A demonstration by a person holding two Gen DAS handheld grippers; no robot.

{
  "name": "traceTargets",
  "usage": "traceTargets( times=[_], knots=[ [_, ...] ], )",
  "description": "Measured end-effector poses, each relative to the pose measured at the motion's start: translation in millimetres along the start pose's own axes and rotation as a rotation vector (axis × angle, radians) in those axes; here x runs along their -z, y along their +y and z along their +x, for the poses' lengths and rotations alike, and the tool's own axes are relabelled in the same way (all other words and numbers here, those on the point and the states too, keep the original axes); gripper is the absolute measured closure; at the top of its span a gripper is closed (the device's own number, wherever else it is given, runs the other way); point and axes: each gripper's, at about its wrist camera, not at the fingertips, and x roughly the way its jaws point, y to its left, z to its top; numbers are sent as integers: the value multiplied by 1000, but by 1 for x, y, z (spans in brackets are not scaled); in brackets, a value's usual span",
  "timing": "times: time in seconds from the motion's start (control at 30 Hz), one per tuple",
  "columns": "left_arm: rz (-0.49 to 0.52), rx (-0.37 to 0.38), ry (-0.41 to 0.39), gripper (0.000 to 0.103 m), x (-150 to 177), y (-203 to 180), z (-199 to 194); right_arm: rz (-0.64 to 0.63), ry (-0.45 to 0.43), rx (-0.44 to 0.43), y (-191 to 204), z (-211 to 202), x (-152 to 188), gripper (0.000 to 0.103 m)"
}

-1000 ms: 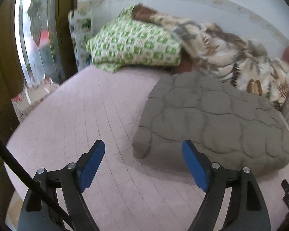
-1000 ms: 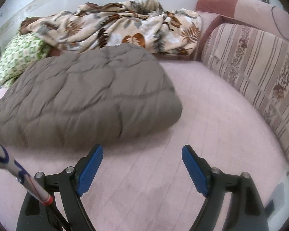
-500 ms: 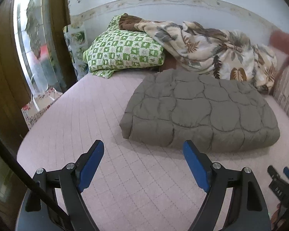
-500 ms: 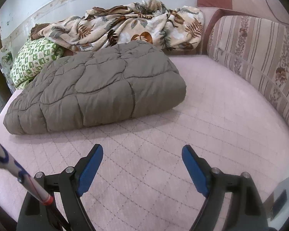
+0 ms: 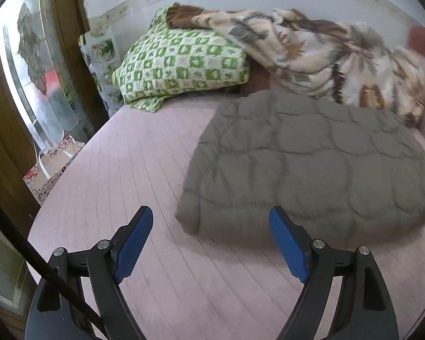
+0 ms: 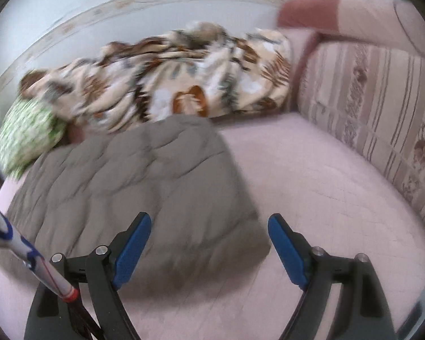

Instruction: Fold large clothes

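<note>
Left claw point(image 5: 209, 240), right claw point(image 6: 208, 243), black curved arms, blue pads, silver screws

The right gripper point(image 6: 209, 245) fills the bottom of the frame, its blue fingers spread wide with nothing between them. Just beyond lies a folded grey quilt point(image 6: 133, 187) on the pink bed point(image 6: 311, 187). A leaf-print blanket point(image 6: 184, 85) is heaped behind, a striped cushion point(image 6: 382, 107) at right.

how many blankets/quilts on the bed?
2: grey quilt folded mid-bed, just ahead of both open grippers; leaf-print blanket heaped along the back wall. More may be hidden under it.
</note>
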Motion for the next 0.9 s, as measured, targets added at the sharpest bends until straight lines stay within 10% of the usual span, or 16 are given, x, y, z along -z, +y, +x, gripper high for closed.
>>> traceTargets(
  times=[0.67, 0.9],
  knots=[
    [-36, 97, 140, 20, -49, 28, 135, 207, 304, -173, -63, 144, -36, 4],
    [-218, 450, 301, 20, -51, 71, 182, 332, 433, -352, -80, 177, -23, 2]
  ],
)
